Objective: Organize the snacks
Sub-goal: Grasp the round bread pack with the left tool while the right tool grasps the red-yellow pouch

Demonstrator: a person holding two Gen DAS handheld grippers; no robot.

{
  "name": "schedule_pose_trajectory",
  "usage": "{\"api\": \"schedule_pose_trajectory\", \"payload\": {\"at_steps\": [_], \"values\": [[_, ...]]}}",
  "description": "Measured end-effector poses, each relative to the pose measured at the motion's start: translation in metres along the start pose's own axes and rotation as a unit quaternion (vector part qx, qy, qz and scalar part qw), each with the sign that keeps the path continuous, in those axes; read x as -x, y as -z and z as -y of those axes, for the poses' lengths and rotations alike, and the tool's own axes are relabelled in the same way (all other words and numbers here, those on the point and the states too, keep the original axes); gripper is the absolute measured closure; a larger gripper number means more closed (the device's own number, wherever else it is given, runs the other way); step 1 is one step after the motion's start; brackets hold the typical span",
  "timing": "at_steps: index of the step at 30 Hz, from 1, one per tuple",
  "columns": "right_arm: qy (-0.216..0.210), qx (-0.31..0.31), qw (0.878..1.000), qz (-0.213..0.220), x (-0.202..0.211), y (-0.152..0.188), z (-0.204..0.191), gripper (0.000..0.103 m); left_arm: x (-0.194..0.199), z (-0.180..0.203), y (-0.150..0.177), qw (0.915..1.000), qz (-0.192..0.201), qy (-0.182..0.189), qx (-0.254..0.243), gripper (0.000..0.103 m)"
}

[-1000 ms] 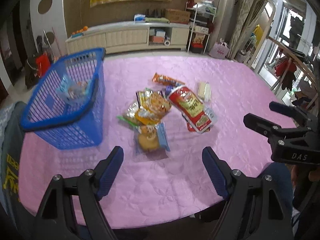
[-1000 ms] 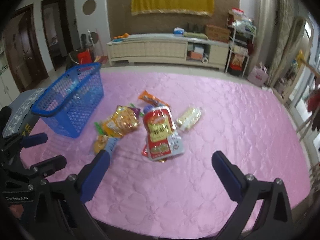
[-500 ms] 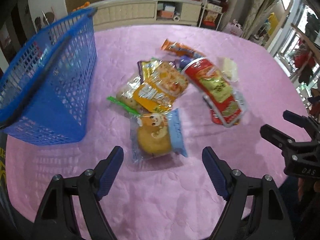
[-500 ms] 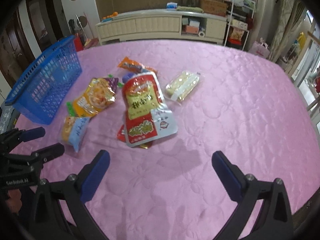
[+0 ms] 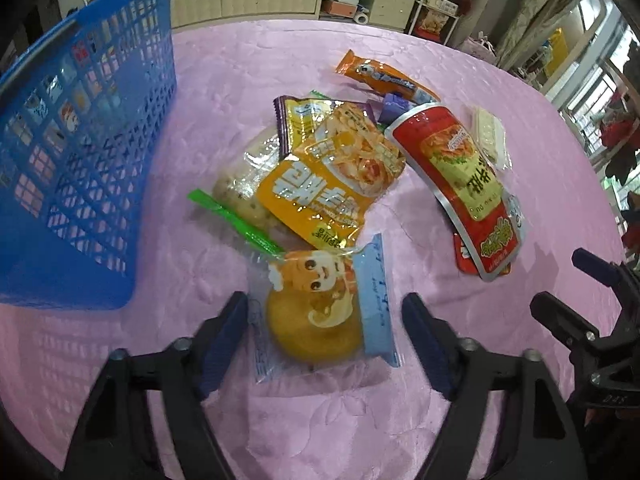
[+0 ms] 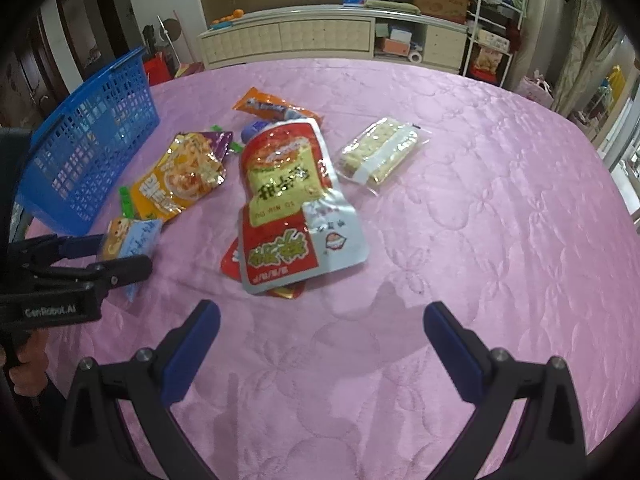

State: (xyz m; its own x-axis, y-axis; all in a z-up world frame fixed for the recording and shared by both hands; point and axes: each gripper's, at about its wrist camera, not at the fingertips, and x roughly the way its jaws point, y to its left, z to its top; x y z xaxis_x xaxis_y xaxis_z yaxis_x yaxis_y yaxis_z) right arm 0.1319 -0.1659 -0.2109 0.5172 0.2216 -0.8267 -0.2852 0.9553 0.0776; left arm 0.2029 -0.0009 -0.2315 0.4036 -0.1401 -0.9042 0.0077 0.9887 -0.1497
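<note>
A clear and blue packet holding a round yellow cake lies on the pink cloth, nearest of the snack pile. My left gripper is down around it with a finger on each side. Its jaws are closing, and the pads are at the wrapper's edges without squeezing it. Behind lie a yellow noodle bag, a red pouch, an orange stick pack and a cracker pack. The blue basket stands to the left. My right gripper hangs open over bare cloth in front of the red pouch.
The pink quilted tablecloth runs wide to the right of the pile. A green stick pack and a clear bread bag lie partly under the noodle bag. A low cream cabinet and shelves stand beyond the table.
My left gripper has come down and forward until the cake packet sits between its fingers, and the jaws have narrowed. My right gripper has sunk closer to the cloth, still wide open.
</note>
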Motion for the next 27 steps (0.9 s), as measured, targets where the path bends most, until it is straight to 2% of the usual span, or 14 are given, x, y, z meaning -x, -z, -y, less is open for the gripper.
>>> {"api": "schedule_pose_trajectory", "payload": {"at_steps": [1,3,5,10,18,25,27], "values": [[-0.001,-0.004,1.0,-0.001,0.001,-0.001,0.002,0.0,-0.001,-0.001,0.001,1.0,-0.001,-0.002,0.004,0.035],[-0.004,-0.005,1.0,-0.005,0.0,-0.002,0.004,0.0,-0.003,0.0,-0.001,1.0,0.001,-0.009,-0.003,0.047],[-0.015,-0.004,1.0,-0.01,-0.001,-0.004,0.005,0.001,-0.001,0.0,0.0,1.0,0.006,-0.006,-0.003,0.048],[-0.038,-0.005,0.999,-0.009,-0.002,-0.018,0.005,0.003,0.017,0.004,0.006,0.9995,0.03,-0.01,0.003,0.049],[-0.032,0.039,0.999,-0.005,-0.023,-0.047,-0.008,0.003,0.043,0.013,-0.007,0.9962,0.08,-0.026,-0.021,0.049],[-0.027,0.069,0.997,-0.021,-0.047,-0.071,-0.02,0.006,0.034,0.013,-0.027,0.9951,0.087,-0.035,-0.032,0.049],[-0.023,0.075,0.996,-0.03,-0.055,-0.076,-0.023,0.011,0.033,0.014,-0.026,0.9954,0.084,-0.034,-0.031,0.049]]}}
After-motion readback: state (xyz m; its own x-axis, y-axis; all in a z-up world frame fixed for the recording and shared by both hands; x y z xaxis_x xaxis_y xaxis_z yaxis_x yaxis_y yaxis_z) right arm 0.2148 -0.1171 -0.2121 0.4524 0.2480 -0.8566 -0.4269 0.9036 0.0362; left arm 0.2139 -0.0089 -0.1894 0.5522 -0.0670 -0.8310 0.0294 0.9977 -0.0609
